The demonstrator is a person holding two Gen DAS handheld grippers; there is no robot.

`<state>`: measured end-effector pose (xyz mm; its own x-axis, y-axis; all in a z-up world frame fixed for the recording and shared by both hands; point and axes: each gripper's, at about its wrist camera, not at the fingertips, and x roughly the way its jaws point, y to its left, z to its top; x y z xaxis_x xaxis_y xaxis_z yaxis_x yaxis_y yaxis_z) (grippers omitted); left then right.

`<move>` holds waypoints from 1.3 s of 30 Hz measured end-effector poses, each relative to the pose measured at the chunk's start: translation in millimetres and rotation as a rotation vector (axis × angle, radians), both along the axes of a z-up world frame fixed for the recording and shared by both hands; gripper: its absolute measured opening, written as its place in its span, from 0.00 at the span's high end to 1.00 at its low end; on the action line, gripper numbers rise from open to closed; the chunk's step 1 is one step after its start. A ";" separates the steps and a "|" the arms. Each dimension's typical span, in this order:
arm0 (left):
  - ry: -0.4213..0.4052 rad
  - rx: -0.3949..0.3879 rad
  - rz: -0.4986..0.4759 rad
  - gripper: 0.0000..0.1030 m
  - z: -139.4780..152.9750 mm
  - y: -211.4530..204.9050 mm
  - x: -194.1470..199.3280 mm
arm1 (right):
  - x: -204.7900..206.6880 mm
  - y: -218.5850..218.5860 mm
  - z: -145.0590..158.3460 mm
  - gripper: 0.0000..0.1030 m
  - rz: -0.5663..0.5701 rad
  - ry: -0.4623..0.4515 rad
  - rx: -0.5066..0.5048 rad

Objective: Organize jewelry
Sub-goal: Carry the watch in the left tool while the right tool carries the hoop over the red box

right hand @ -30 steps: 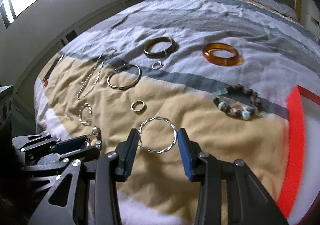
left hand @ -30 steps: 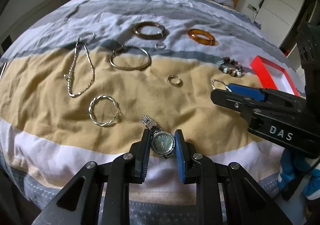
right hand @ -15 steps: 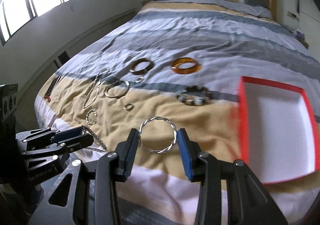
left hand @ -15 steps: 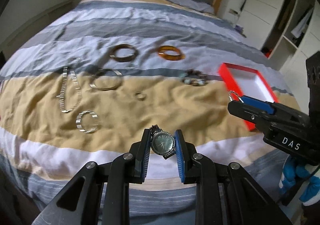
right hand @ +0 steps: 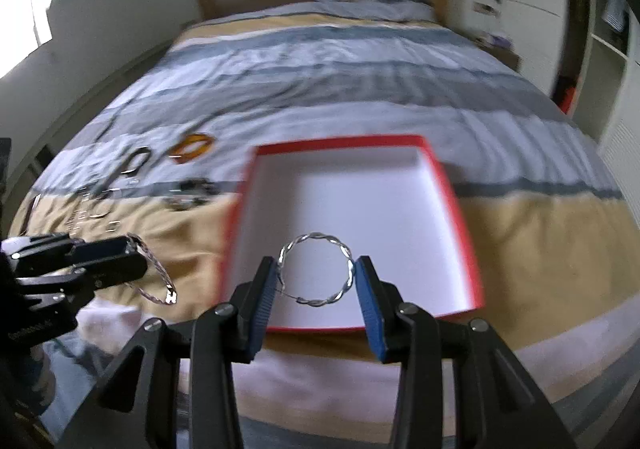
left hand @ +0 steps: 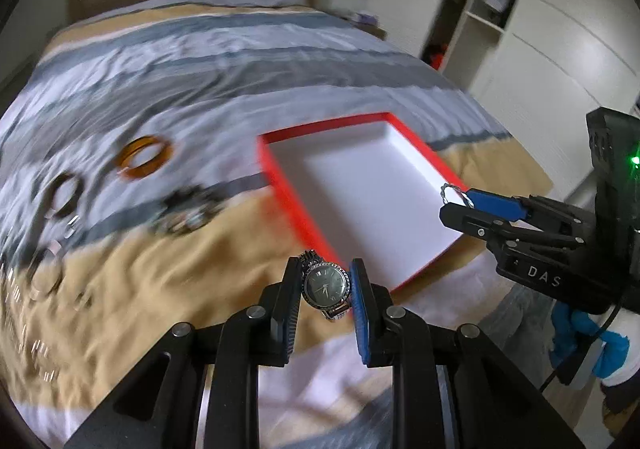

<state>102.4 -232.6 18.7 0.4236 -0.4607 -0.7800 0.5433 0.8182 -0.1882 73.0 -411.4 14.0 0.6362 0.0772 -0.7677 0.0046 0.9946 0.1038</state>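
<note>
Left wrist view: watch and bangle held above the bed by the red tray

Left wrist view has the left gripper (left hand: 325, 285) clamped on a silver watch (left hand: 326, 286), dark dial facing the camera, its metal strap sticking out above and below the pads. Just beyond it lies a red tray (left hand: 280, 185) with a white floor, resting on the striped bedspread (left hand: 224, 49). At right, the right gripper (left hand: 454, 198) reaches in over the tray's near corner.

Right wrist view shows that gripper (right hand: 316, 275) closed on a twisted silver bangle (right hand: 316, 269), the ring upright between the pads and seen against the tray's white floor. The left gripper (right hand: 134, 257) appears at left with the watch strap (right hand: 154, 275) dangling from it.

More jewelry is spread on the bedspread left of the tray: an amber bangle (left hand: 144, 157), a brown bangle (left hand: 64, 195), a beaded bracelet (left hand: 184, 211); the rest is too blurred to name
</note>
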 end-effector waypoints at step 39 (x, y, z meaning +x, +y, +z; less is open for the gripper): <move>0.053 0.047 -0.139 0.77 -55.6 -111.7 66.8 | 44.0 -65.9 -70.2 0.62 0.052 0.094 -0.070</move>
